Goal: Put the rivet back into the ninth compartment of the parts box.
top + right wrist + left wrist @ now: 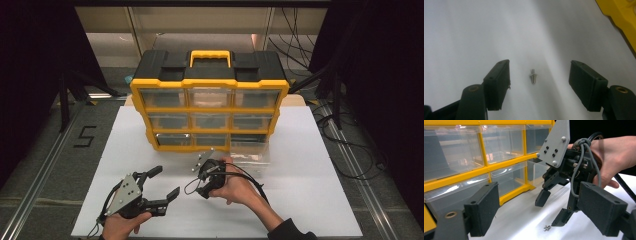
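Risk lay with the small screw, which rested loose on the white table between the wide-open, empty jaws of the right gripper: if closed off-centre, it could have been flicked away. The left gripper was held open and empty.

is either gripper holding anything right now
No, nothing is held. The right gripper hangs open around a small screw lying on the table; the left gripper is open.
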